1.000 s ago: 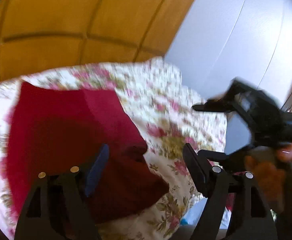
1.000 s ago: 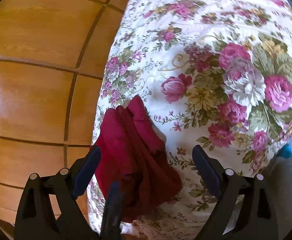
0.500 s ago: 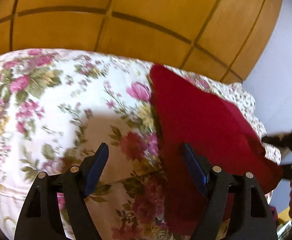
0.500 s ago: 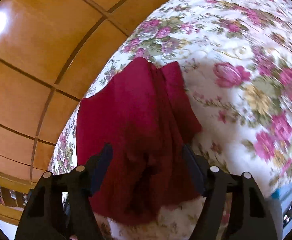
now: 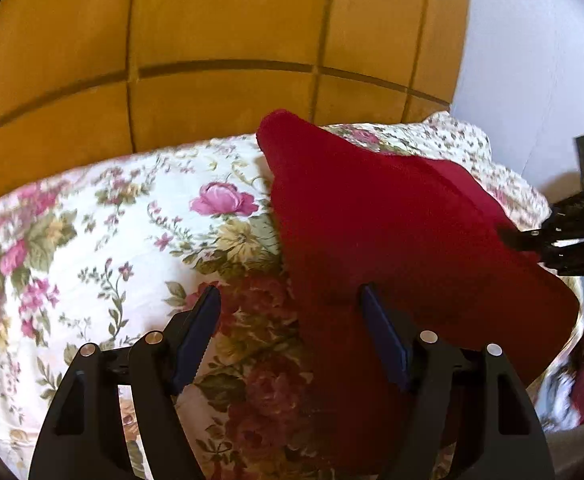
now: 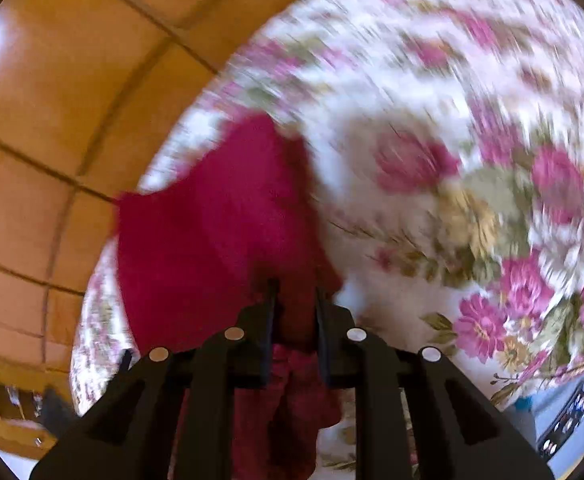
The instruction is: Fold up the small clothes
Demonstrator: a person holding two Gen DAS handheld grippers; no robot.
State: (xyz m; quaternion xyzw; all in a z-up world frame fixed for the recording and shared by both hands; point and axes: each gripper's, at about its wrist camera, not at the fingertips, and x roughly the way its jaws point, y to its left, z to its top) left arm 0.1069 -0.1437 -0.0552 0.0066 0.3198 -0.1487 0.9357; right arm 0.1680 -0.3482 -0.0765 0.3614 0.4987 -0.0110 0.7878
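Your right tool (image 6: 294, 300) is closing on the near edge of the red garment (image 5: 392, 232), cloth bunched between its jaws. The garment lies on the floral bedspread (image 5: 92, 248). Your left tool (image 5: 292, 332) stands wide, empty, straddling the garment's left edge.

The left gripper (image 5: 288, 332) is pointing downward with its jaws standing wide and closing slightly, one finger over the red garment (image 5: 392, 232), nothing pressed between them. The right gripper (image 6: 294, 300) is angling steeply down, its jaws closing narrowly with a fold of that garment between them. In the left wrist view it is reaching in from the right edge.
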